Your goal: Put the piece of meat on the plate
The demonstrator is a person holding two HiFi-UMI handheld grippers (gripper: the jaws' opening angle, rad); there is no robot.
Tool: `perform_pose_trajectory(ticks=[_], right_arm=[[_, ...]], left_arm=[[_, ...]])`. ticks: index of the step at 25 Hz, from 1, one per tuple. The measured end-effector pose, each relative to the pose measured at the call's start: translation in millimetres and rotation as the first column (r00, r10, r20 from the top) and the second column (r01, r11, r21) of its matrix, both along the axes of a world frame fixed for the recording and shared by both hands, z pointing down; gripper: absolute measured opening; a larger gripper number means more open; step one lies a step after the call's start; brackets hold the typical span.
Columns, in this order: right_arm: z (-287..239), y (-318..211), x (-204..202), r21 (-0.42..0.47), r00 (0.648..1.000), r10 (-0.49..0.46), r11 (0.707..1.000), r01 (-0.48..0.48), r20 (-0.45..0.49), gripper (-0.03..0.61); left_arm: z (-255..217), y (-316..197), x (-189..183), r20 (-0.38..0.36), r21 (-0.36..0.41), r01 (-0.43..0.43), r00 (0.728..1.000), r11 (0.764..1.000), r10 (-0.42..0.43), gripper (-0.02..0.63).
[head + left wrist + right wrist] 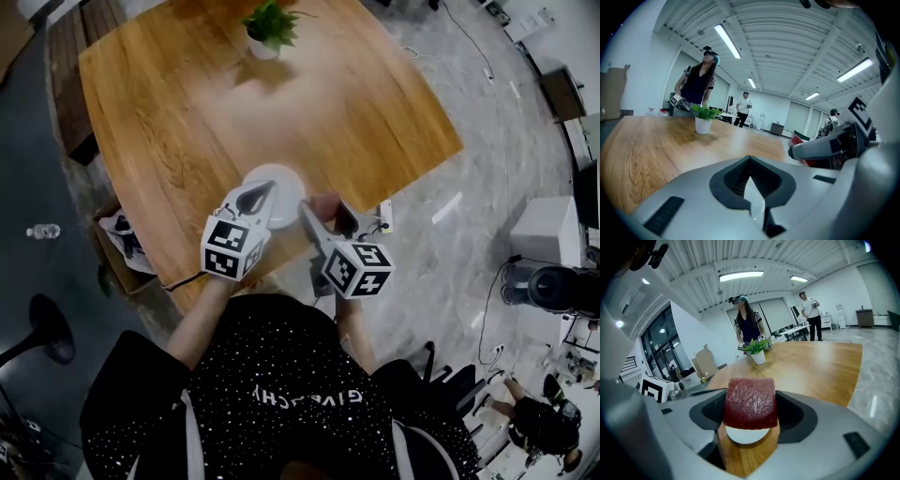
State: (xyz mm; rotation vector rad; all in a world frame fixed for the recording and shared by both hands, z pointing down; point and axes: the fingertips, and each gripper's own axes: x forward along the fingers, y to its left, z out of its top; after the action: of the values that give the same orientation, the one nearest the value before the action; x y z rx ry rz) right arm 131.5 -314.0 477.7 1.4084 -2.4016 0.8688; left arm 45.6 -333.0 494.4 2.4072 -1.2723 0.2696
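Note:
The piece of meat (750,406), a dark red slab, is clamped between the jaws of my right gripper (749,394). It hangs just above the near rim of the white plate (746,435). In the head view the plate (281,178) lies near the table's front edge. My right gripper (323,211) with the meat (325,202) is at the plate's right rim. My left gripper (258,195) is over the plate's left part, and its jaws stand together with nothing between them. From the left gripper (750,161), the right gripper (829,147) shows close by on the right.
A potted green plant (270,26) stands at the far side of the wooden table (187,112). The table's front edge runs just below the plate. A white power strip (385,216) hangs by the edge on the right. People stand beyond the table (749,324).

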Motion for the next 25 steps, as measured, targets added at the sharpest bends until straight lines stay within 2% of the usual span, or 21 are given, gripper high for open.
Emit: perform_pose_trajectory(ticks=[8,15,19,25], right_arm=[[23.8,-32.5,-15.4,-0.046,0.993,-0.114,0.993,0.112,-0.040,0.308],[45.1,-45.8,-42.2,-0.104,0.969,-0.238,0.967,0.231,-0.065,0.308],[67.7,-44.6,-59.4,-0.163,0.945,-0.311,0.942,0.292,-0.103,0.308],[96.9,-38.1,-77.9,-0.237,0.873,-0.441,0.889,0.392,-0.210,0.308]], left_arm=[[13.9,-29.6,-13.6,0.005,-0.019,0.083,0.997,0.996,-0.083,0.006],[25.9,-42.6,-30.1,0.010,-0.039,0.151,0.988,0.988,-0.151,0.006],[34.2,-45.5,-40.7,0.020,-0.054,0.171,0.985,0.984,-0.170,0.006],[53.9,-38.8,-45.0,0.071,-0.072,0.156,0.986,0.985,-0.151,0.006]])
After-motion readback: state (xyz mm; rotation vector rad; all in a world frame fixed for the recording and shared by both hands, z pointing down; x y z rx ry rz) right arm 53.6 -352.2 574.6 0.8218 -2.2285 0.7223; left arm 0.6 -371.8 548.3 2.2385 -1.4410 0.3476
